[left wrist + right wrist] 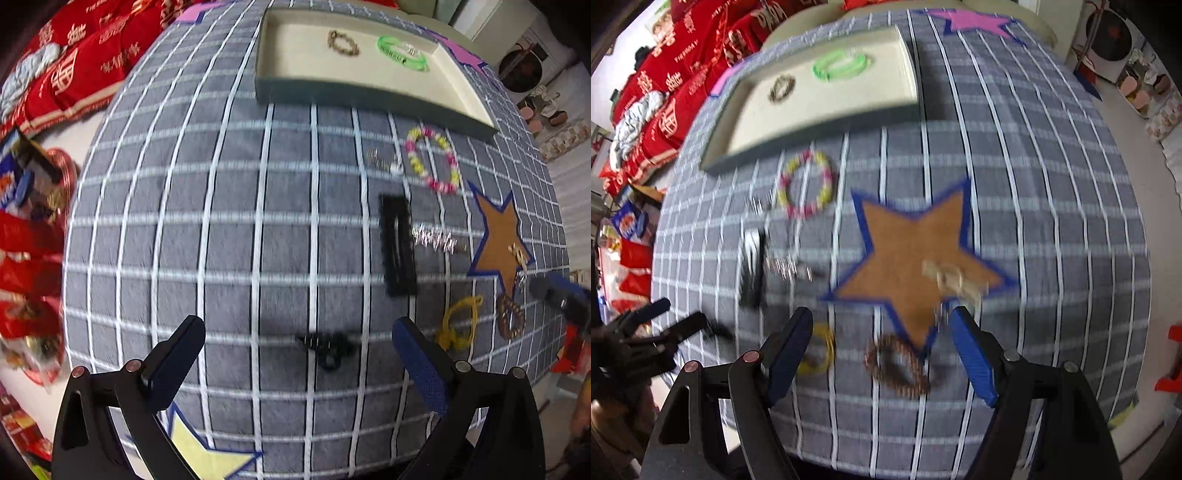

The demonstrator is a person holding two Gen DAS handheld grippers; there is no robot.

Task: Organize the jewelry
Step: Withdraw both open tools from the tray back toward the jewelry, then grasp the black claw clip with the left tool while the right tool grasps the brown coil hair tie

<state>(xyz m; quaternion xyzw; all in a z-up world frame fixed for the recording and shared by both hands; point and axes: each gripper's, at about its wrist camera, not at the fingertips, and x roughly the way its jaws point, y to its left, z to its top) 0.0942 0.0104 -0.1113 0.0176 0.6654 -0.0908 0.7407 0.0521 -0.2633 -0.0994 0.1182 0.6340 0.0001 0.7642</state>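
Observation:
A cream tray (332,92) at the far side holds a brown bead bracelet (343,43) and a green bracelet (402,53). On the checked cloth lie a pink-and-yellow bead bracelet (434,160), a black rectangular clip (397,245), a glittery silver clip (436,238), a yellow band (460,325) and a small black hair tie (328,347). My left gripper (297,330) hangs open above that tie. My right gripper (882,317) is open above a brown woven bracelet (897,365), with the yellow band (820,354) at its left finger. A gold piece (953,280) rests on the brown star (912,251).
Red cushions (85,66) and packaged goods (26,184) crowd the left side beyond the table edge. A purple star patch (975,20) sits at the far edge and a yellow one (207,454) near me. Small silver earrings (382,160) lie beside the bead bracelet.

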